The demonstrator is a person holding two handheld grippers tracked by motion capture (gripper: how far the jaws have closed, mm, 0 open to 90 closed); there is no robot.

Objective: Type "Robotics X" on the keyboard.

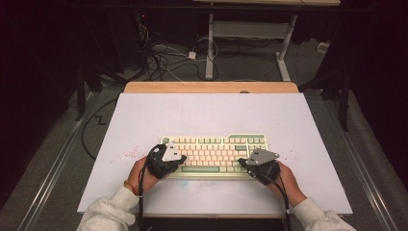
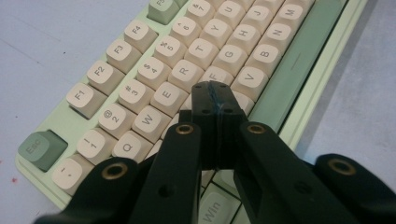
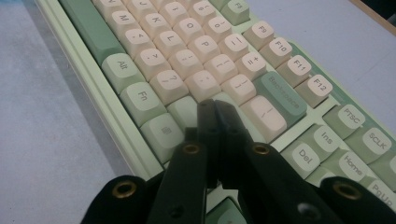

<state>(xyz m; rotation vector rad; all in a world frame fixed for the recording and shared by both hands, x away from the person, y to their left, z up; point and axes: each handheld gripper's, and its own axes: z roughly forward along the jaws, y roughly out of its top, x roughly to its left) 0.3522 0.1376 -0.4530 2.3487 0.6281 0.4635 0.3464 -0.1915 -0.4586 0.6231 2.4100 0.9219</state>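
Currently we've got both jaw pairs fully closed with nothing held, left gripper (image 2: 215, 86) over the keyboard's (image 1: 214, 154) left-hand letter keys, right gripper (image 3: 215, 105) over its right end, board mid-table (image 1: 144, 115) near us.

Overhead light falls evenly on the surface (image 1: 144, 120); surroundings are dark. Both gripper views are soft: fingers (image 2: 205, 100) blurred, keyboard (image 2: 154, 70) beyond them sharper. No glare.
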